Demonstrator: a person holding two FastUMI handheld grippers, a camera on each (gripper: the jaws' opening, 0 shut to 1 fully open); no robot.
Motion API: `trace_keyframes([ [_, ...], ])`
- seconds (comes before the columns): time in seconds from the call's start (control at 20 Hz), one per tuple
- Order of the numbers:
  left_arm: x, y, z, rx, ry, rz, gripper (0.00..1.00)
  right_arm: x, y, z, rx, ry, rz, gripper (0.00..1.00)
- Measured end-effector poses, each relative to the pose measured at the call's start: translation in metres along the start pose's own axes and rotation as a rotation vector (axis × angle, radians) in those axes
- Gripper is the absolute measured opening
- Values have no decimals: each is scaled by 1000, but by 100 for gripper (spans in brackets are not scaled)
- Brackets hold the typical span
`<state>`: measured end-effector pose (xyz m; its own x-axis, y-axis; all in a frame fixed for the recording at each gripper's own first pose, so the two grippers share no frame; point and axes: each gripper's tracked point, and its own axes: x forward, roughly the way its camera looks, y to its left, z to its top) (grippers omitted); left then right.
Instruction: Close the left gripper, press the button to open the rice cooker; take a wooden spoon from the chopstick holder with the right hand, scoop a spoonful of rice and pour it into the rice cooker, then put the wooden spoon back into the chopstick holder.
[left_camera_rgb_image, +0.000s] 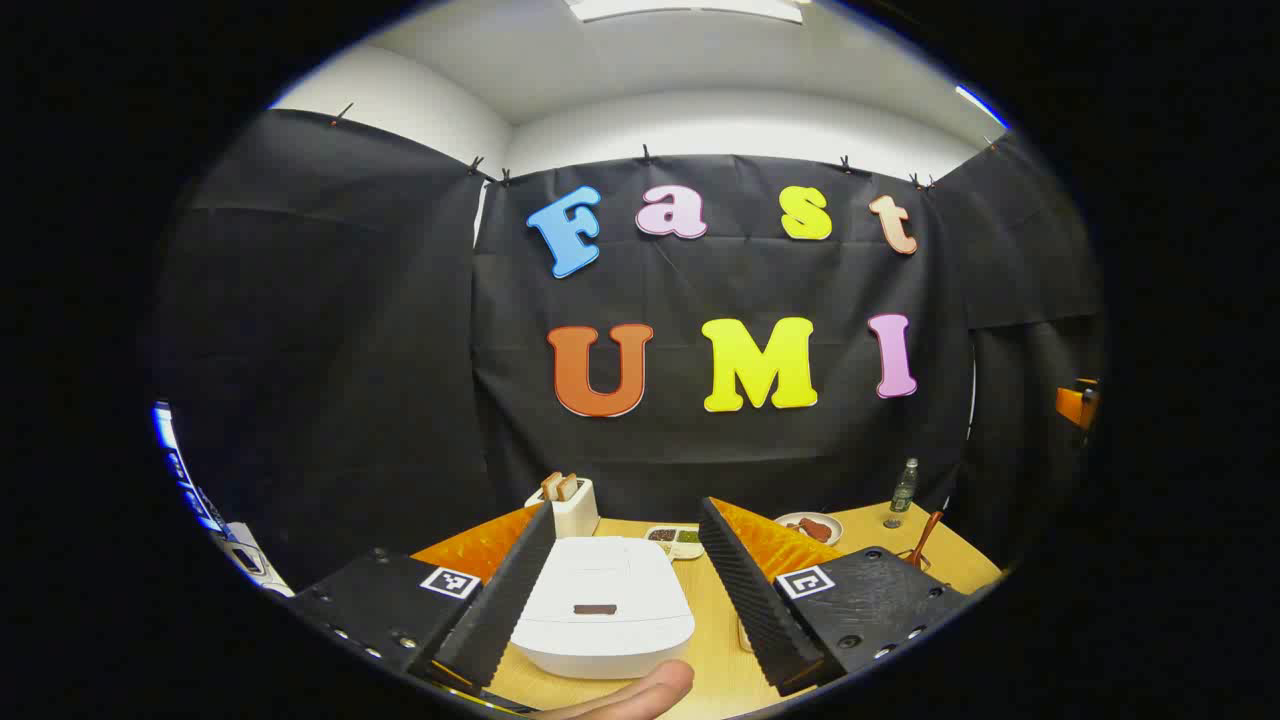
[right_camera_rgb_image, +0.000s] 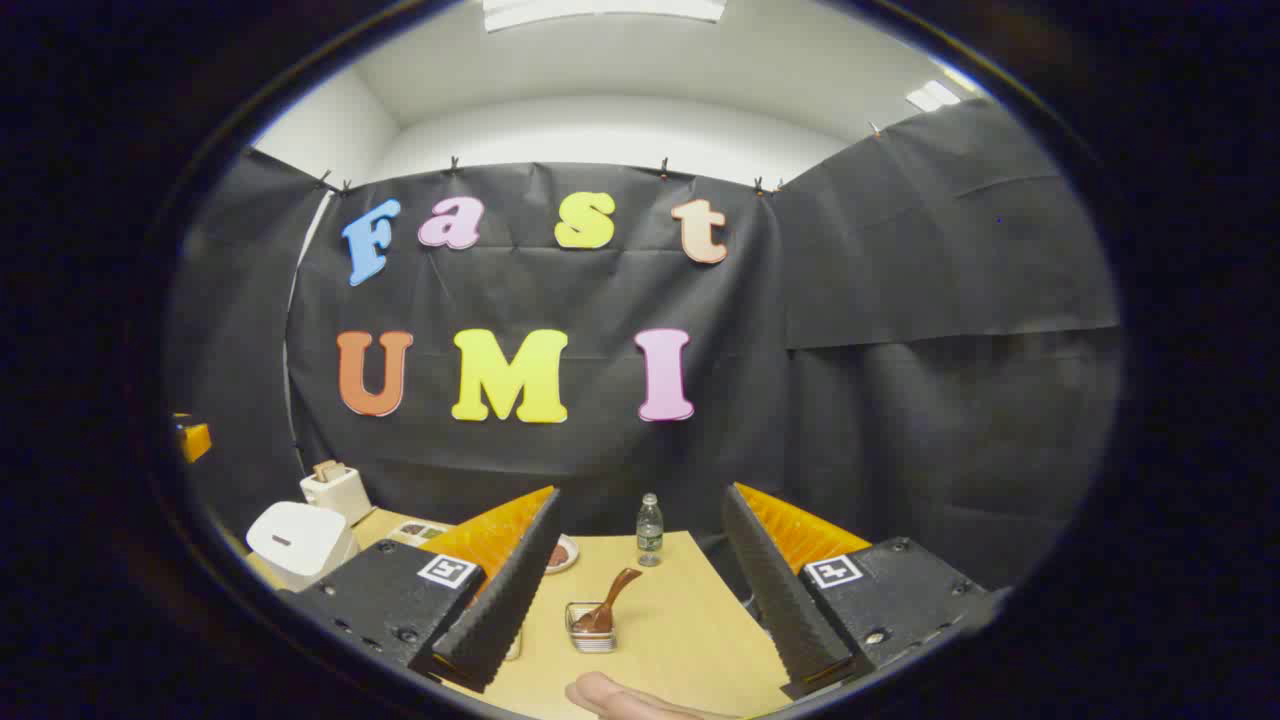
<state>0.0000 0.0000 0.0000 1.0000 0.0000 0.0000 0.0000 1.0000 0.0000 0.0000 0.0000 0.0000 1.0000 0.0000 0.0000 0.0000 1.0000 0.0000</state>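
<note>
The white rice cooker (left_camera_rgb_image: 605, 605) stands with its lid down, a dark button (left_camera_rgb_image: 595, 608) on its front, right below and between the fingers of my left gripper (left_camera_rgb_image: 627, 508), which is open and holds nothing. In the right gripper view the cooker (right_camera_rgb_image: 300, 540) sits at the far left. A wooden spoon (right_camera_rgb_image: 612, 595) leans in the small square chopstick holder (right_camera_rgb_image: 590, 632), ahead of my open, unloaded right gripper (right_camera_rgb_image: 640, 495). The same spoon's handle (left_camera_rgb_image: 927, 535) pokes up behind the left gripper's right finger.
On the wooden table (right_camera_rgb_image: 680, 620) are a white toaster (left_camera_rgb_image: 572, 505) with bread, a small compartment tray (left_camera_rgb_image: 675, 540), a plate with red food (left_camera_rgb_image: 808, 527) and a bottle (right_camera_rgb_image: 650, 530). A thumb (left_camera_rgb_image: 640, 692) shows at the bottom edge. Black cloth walls close the back.
</note>
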Motion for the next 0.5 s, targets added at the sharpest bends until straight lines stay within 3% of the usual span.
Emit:
trace_keyframes([
  [0.5,13,10,-9,-24,-9,7,94,3,0,-9,-22,-9,4,100],
])
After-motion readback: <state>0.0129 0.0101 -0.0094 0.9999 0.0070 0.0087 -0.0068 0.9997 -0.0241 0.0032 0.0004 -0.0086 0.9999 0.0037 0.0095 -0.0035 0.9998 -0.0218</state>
